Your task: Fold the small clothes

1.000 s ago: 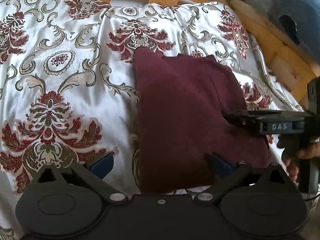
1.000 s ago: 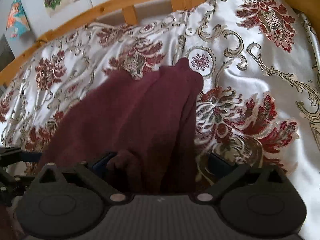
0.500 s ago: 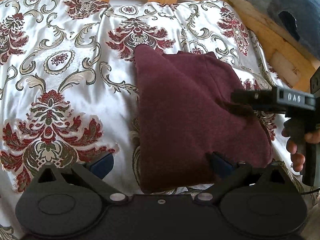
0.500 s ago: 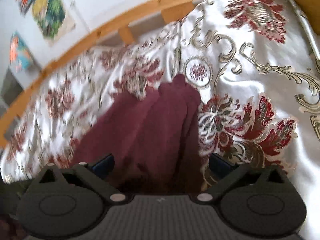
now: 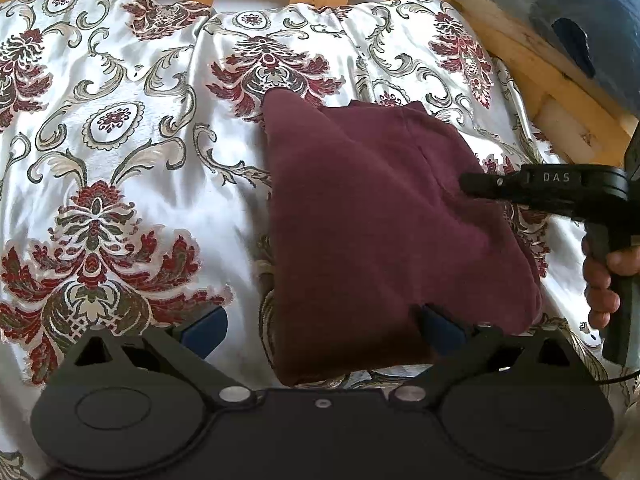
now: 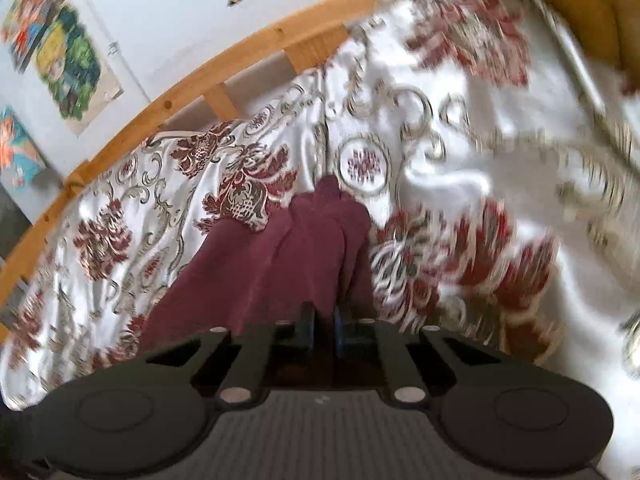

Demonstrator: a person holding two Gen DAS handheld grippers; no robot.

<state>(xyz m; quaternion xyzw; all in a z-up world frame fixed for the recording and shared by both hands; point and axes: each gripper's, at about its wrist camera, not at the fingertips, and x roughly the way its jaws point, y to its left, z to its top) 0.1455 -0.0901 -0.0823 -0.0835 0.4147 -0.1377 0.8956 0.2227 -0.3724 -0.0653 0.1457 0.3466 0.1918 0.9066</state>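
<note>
A maroon garment (image 5: 380, 220) lies folded on the floral satin bedspread (image 5: 120, 160), its narrow end pointing away from me. My left gripper (image 5: 322, 330) is open at the garment's near edge, with its right finger (image 5: 440, 326) against the cloth and its left finger over the bedspread. My right gripper (image 5: 466, 184) comes in from the right, held by a person's hand (image 5: 600, 280). In the right wrist view its jaws (image 6: 325, 320) are closing tight on a fold of the garment (image 6: 280, 264).
A wooden bed rail (image 5: 540, 80) runs along the far and right sides of the bedspread. A blue bag (image 5: 580, 8) sits beyond it at the top right. Colourful posters (image 6: 72, 64) hang on the white wall behind the rail (image 6: 160, 108).
My right gripper's jaws went from wide open to closed on the garment's right edge, and it rolled and drew back rightward. The left gripper kept still.
</note>
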